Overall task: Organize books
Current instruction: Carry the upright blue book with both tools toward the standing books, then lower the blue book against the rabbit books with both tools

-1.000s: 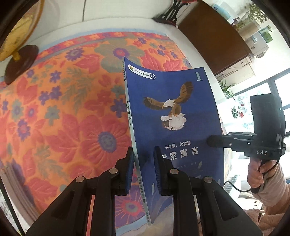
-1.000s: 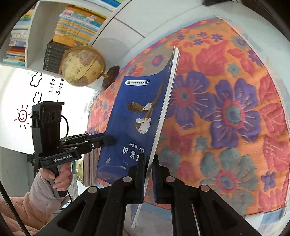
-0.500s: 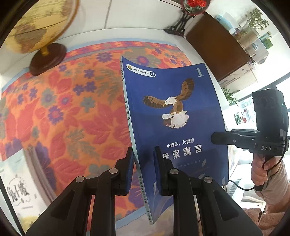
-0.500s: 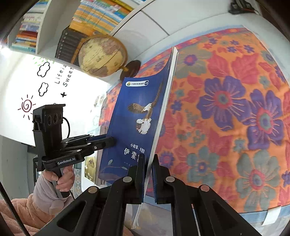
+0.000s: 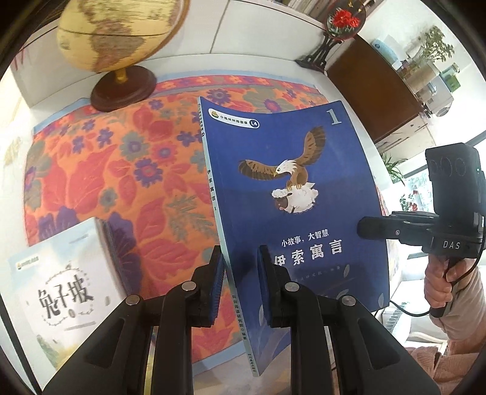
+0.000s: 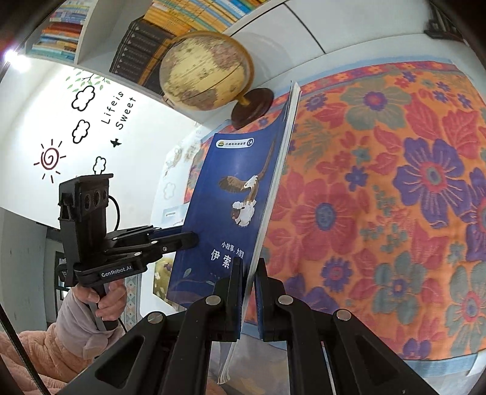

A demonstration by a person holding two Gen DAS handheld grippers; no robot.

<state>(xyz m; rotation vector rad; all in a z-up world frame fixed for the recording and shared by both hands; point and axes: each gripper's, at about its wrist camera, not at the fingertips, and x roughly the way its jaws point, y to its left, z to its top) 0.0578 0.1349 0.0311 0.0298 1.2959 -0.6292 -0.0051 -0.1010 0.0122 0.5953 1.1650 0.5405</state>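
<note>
A thin blue book (image 5: pixel 291 194) with an eagle on its cover hangs upright above the flowered tablecloth (image 5: pixel 106 170), held from both sides. My left gripper (image 5: pixel 240 264) is shut on its spine edge near the bottom. My right gripper (image 6: pixel 249 273) is shut on the open page edge of the same blue book (image 6: pixel 231 194). From the left wrist, the right gripper (image 5: pixel 363 226) reaches the cover from the right, held by a hand. Seen from the right wrist, the left gripper (image 6: pixel 191 238) comes in from the left. A white book (image 5: pixel 60 288) lies at the tablecloth's near left.
A globe (image 5: pixel 121 30) on a dark round base stands at the table's far left corner, below a bookshelf (image 6: pixel 170 27) filled with books. A dark wooden cabinet (image 5: pixel 373 91) and a red flower ornament (image 5: pixel 343 18) stand beyond the far right of the table.
Both grippers have carried the blue book across the table toward the globe, which now looms larger. The white book has come into the left wrist view at lower left. Both grips are unchanged.
</note>
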